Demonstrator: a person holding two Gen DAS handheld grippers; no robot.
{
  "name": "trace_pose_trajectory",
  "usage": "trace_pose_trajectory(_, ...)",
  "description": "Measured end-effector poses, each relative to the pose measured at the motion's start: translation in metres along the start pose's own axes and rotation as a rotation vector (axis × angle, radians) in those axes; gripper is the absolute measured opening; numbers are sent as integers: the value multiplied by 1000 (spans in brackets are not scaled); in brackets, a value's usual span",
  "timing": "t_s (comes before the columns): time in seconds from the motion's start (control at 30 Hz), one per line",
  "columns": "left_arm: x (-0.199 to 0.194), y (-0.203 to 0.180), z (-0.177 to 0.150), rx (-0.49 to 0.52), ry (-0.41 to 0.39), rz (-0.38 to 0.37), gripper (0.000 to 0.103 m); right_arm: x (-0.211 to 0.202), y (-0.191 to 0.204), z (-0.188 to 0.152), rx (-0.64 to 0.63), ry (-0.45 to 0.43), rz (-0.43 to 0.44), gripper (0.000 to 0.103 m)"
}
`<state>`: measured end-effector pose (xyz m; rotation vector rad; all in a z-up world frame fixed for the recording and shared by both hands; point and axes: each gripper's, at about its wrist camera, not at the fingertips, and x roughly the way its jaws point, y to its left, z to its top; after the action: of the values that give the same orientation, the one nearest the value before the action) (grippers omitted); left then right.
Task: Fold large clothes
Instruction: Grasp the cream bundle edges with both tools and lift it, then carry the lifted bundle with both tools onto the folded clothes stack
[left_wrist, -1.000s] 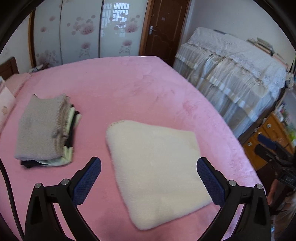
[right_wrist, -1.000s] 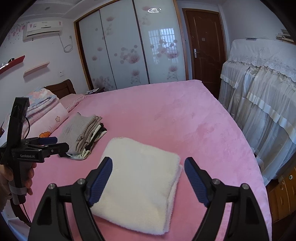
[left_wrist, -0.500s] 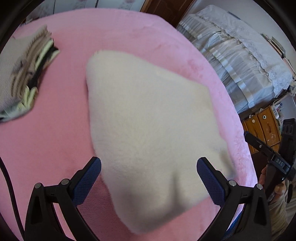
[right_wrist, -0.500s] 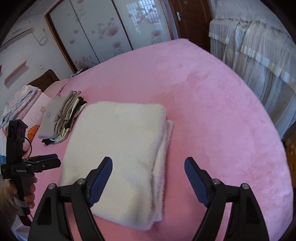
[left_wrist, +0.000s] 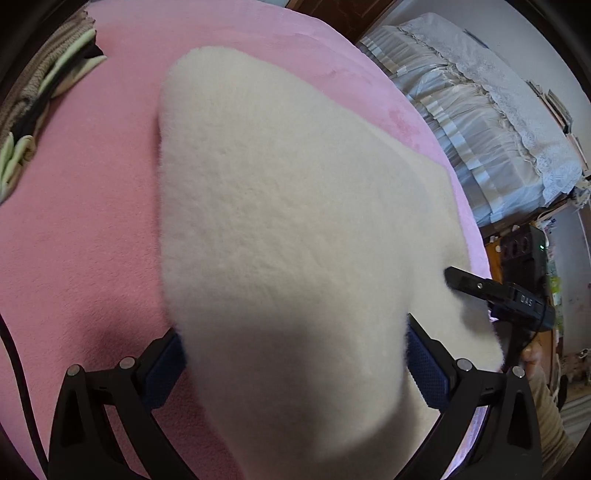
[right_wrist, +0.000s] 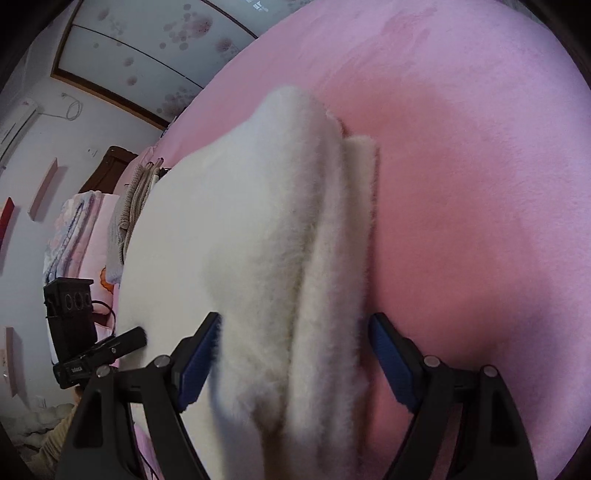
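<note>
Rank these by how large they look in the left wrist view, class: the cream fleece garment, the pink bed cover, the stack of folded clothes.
1. Cream fleece garment, though it lies nearest the camera, which inflates it.
2. Pink bed cover, largely hidden beneath the garment.
3. Stack of folded clothes, cut off at the picture's edge.

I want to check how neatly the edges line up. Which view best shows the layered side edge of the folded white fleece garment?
The right wrist view: the white fleece garment shows its stacked layers along the side next to the pink blanket. The left wrist view shows only its flat fuzzy top; the layers are hidden.
</note>
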<state>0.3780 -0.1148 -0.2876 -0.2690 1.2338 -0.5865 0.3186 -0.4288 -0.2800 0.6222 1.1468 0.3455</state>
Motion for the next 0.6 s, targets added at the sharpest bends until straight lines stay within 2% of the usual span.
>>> trace_pose_trajectory(0.07,6,7,2,-5,12,-35,103,8,2,4,-14,3,23,82)
trace_pose_trajectory(0.1,9,13,3,-21,26,-66,103,12,2,6,-21,4,31,85)
trace_pose_trajectory(0.17,19,24,4,-81,69,-140,103,19,4,7,-32,7,43,89)
trace_pose_trajectory(0.23,29,29,4,-128,96,-177,103,24,7,9,-46,9,40,91)
trace_pose_trajectory(0.3,31,24,6,-123,95,-150,103,24,13,7,-64,6,25,91)
trace_pose_trajectory(0.37,26,15,4,-89,70,-81,100,21,20,5,-99,-5,8,84)
trace_pose_trajectory(0.43,18,5,0,-48,34,-23,91,16,28,0,-127,-23,2,66)
trace_pose_trajectory(0.5,8,-10,-5,9,-6,33,77,7,39,-5,-145,-38,-16,53)
trace_pose_trajectory(0.6,-9,-28,-14,72,-40,83,71,-8,55,-16,-159,-61,-47,45)
